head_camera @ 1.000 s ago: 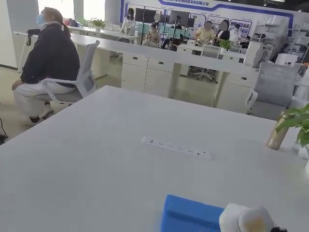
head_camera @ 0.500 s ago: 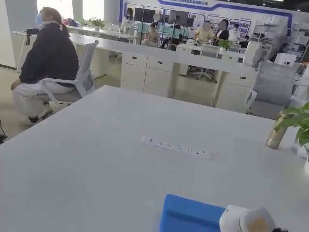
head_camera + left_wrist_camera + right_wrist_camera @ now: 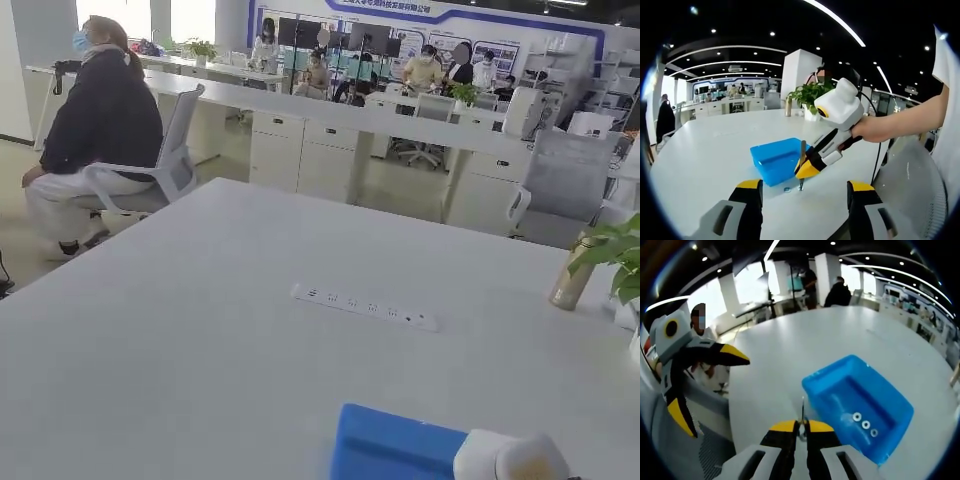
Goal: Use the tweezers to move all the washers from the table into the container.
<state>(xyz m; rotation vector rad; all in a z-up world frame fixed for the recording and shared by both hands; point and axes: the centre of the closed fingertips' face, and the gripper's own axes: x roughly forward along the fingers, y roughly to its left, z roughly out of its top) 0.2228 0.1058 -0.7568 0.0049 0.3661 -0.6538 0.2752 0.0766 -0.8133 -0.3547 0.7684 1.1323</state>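
R gripper [image 3: 801,428] jaws pinched narrow on tweezers [image 3: 802,167], held near-upright, tips down at table [image 3: 705,150]. 1 washer [image 3: 787,189] lies just beside the tips, on the side toward blue container [image 3: 772,159], which holds 3 washers [image 3: 866,424]. L gripper [image 3: 804,186] jaws wide, empty; R is nearer.

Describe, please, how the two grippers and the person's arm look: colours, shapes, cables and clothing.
The left gripper and the right gripper are built alike: two black jaws with yellow tips on pale grey or white bodies. A thin black cable trails behind the right one. The person wears a white short sleeve, and the forearm is bare.
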